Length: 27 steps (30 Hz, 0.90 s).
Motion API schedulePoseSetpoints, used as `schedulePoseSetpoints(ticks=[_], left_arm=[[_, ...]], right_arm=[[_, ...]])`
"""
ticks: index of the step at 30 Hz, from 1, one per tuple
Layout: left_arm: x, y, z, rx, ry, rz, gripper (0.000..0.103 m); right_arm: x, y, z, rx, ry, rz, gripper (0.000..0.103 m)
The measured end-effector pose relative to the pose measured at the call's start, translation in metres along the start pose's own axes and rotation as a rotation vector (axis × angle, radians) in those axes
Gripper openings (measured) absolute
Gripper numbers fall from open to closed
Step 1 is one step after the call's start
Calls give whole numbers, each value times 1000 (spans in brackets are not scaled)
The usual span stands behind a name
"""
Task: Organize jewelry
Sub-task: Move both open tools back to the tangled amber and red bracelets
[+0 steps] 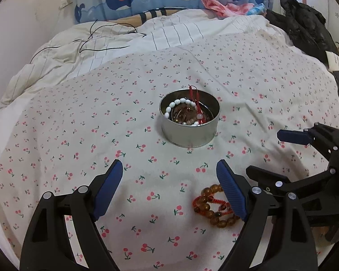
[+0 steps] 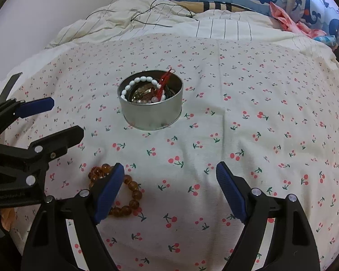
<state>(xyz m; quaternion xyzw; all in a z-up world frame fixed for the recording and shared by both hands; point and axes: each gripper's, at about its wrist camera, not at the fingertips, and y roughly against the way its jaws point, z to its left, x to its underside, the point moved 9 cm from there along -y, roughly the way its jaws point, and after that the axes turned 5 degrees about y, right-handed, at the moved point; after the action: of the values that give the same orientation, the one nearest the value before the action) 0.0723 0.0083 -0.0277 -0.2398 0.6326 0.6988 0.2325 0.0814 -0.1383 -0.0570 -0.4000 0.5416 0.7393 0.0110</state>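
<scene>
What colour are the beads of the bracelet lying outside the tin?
Amber-brown, translucent, on the bracelet; the right wrist view shows them best.

no legible text, label, brand or number anywhere in either wrist view

Bracelets [image 1: 183,110] in tin [image 1: 189,133]; beaded bracelet [image 1: 211,205] before it on bedspread [image 1: 79,135].

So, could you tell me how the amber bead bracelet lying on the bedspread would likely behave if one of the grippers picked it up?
The amber bracelet looks strung on cord, so it would probably droop and swing rather than hold its loop. Its glossy round beads may slip between the fingers. Pushed, it would likely bunch up on the soft bedspread rather than roll.
</scene>
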Motion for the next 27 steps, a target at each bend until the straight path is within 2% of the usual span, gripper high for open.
schedulePoseSetpoints(ticks=[8, 11, 15, 18, 23, 27], left_arm=[[6, -4, -3, 25, -15, 20, 81], [11, -9, -4, 156, 49, 77, 81], [18, -15, 10, 325, 219, 159, 81], [26, -19, 17, 386, 278, 192, 81], [37, -24, 12, 398, 253, 217, 81], [40, -29, 6, 348, 194, 213, 81]], right_arm=[[5, -6, 4, 14, 34, 27, 80], [7, -7, -1, 47, 45, 36, 80], [7, -7, -18, 62, 4, 50, 80], [5, -3, -31, 88, -11, 50, 83], [7, -3, -41, 69, -56, 71, 84], [9, -4, -36, 56, -36, 78, 84]])
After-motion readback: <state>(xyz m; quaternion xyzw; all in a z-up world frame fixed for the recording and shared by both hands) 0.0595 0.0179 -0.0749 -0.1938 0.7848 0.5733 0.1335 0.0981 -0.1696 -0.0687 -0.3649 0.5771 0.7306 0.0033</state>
